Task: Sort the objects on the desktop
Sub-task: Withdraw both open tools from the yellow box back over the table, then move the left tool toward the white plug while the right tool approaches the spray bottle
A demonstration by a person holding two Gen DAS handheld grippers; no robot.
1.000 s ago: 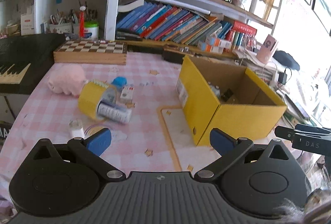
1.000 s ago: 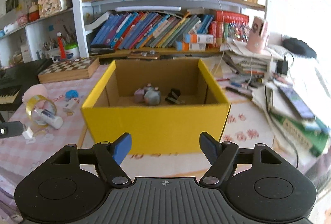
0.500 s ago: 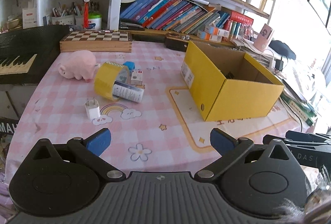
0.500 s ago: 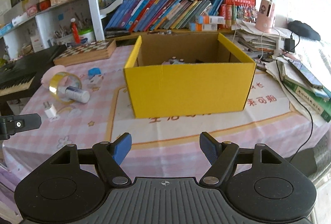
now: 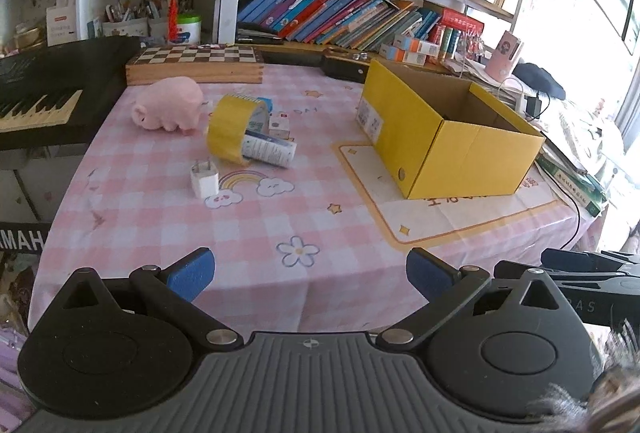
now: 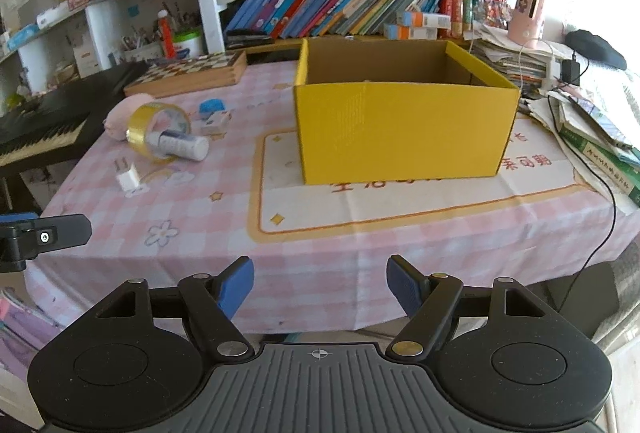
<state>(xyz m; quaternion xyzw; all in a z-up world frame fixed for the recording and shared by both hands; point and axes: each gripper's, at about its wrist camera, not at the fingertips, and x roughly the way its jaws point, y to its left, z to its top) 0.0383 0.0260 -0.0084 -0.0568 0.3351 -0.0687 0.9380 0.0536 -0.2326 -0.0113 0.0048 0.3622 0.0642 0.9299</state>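
Note:
An open yellow cardboard box (image 5: 448, 141) (image 6: 404, 129) stands on the pink checked tablecloth. Left of it lie a pink plush pig (image 5: 168, 109) (image 6: 120, 117), a yellow tape roll (image 5: 228, 129) (image 6: 154, 133) with a white tube (image 5: 268, 153) (image 6: 180, 147) through it, a small white carton (image 5: 279, 124), a blue item (image 6: 211, 107) and a white charger plug (image 5: 204, 182) (image 6: 129, 178). My left gripper (image 5: 308, 273) is open and empty near the table's front edge. My right gripper (image 6: 320, 285) is open and empty too, in front of the box.
A wooden chessboard case (image 5: 196, 65) sits at the table's back. A black keyboard (image 5: 44, 101) lies left. Bookshelves stand behind. Stacked books and papers (image 6: 592, 137) with cables crowd the right edge. The other gripper's tip shows at the left (image 6: 44, 237).
Both grippers have drawn back from the table, so the box and the objects look smaller and farther. The box interior is no longer visible. Jaws unchanged.

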